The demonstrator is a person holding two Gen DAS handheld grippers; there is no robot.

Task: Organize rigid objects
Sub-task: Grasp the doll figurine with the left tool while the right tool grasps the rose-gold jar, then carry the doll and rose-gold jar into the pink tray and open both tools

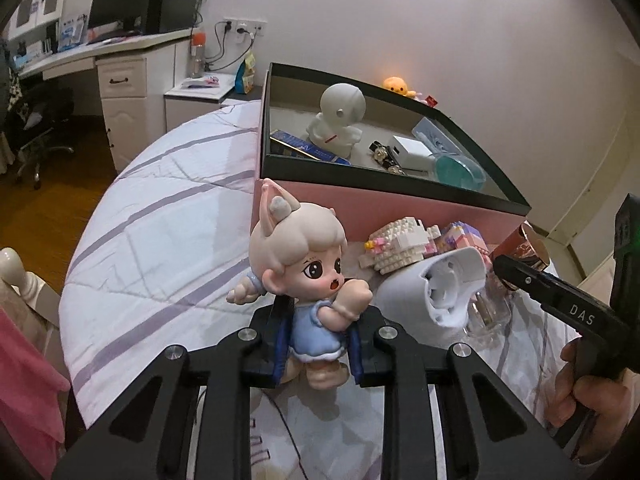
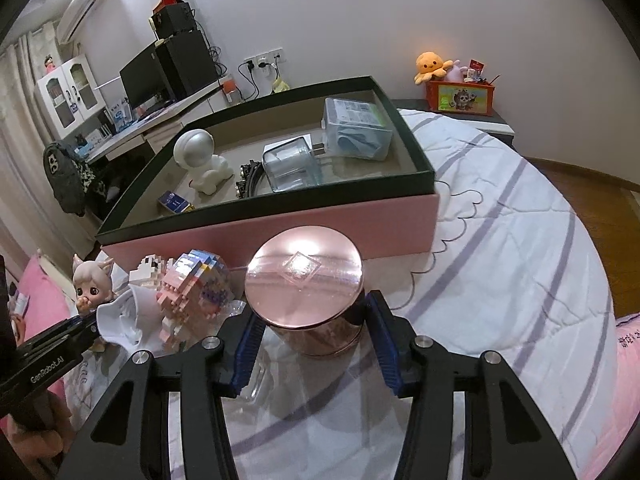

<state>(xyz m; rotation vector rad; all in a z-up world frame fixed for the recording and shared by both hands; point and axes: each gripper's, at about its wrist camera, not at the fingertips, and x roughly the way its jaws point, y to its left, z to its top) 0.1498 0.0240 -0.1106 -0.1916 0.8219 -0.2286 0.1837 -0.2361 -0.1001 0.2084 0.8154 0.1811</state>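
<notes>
A bed (image 1: 168, 216) with a white, purple-striped cover carries everything. On it sits a large pink box (image 2: 280, 236) with a dark green rim, open at the top. Inside the box lie a white astronaut figure (image 2: 202, 162), a clear plastic case (image 2: 356, 128), a glass block (image 2: 290, 166), a black cable (image 2: 250, 180) and a small blue pack (image 2: 174, 202).

Just in front of the box's pink wall stands a rose-gold round tin (image 2: 306, 292), upright, with the right gripper (image 2: 312, 340) closed around its side, both blue pads touching it. Beside the tin, toward the left, are a pink and white brick model (image 2: 192, 292) and a white plastic piece (image 1: 444, 292) lying on its side, near some clear glass.

The left gripper (image 1: 320, 344) clamps a small fox-eared doll (image 1: 304, 276) in a blue dress at the waist; the doll is upright, in front of the box's near corner
</notes>
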